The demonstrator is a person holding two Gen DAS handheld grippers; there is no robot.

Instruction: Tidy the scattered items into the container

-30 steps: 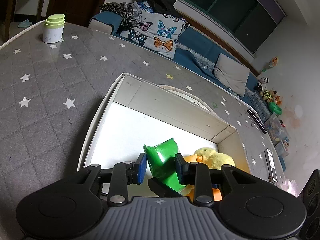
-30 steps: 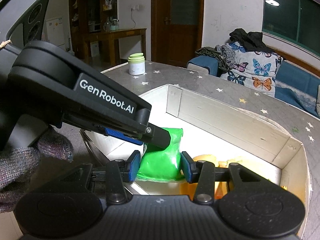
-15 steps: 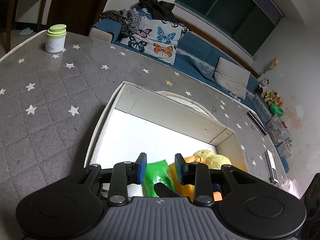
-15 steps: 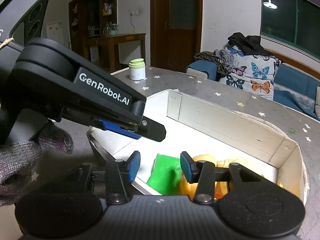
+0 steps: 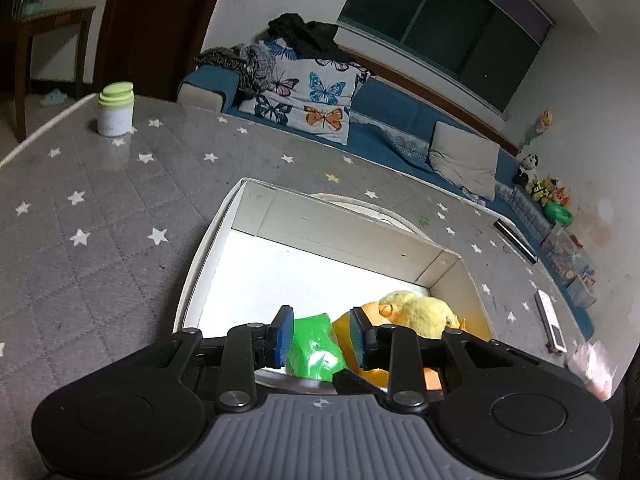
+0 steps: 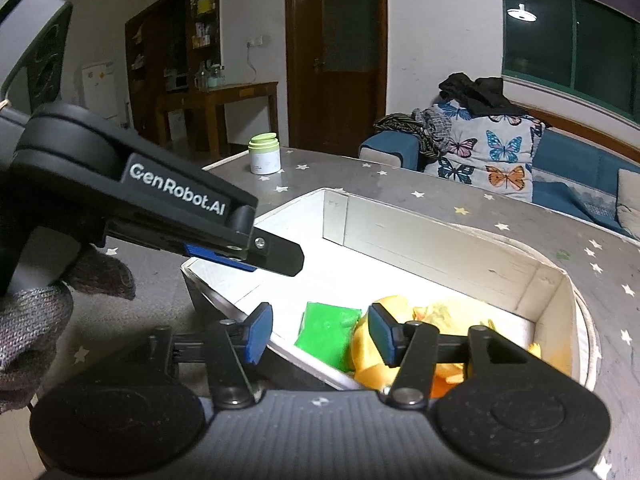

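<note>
A white cardboard box (image 5: 344, 236) (image 6: 440, 240) sits on the grey star-patterned table. Inside it lie a green packet (image 5: 314, 348) (image 6: 328, 334), a yellow plush duck (image 5: 420, 312) and orange-yellow items (image 6: 444, 312). My left gripper (image 5: 322, 334) is open and empty above the box's near edge, over the green packet. My right gripper (image 6: 318, 332) is open and empty, also above the box's near wall. The left gripper's body (image 6: 160, 204) shows in the right wrist view at the left, held by a gloved hand.
A white jar with a green lid (image 5: 116, 110) (image 6: 264, 154) stands near the table's far corner. A blue sofa with a butterfly cushion (image 5: 308, 100) lies beyond the table. A remote (image 5: 552, 320) and a pink bag (image 5: 588, 364) lie at the table's right edge.
The green packet was held between both grippers one second ago; it now lies in the box. Both grippers have lifted and pulled back, and the right one has opened wider.
</note>
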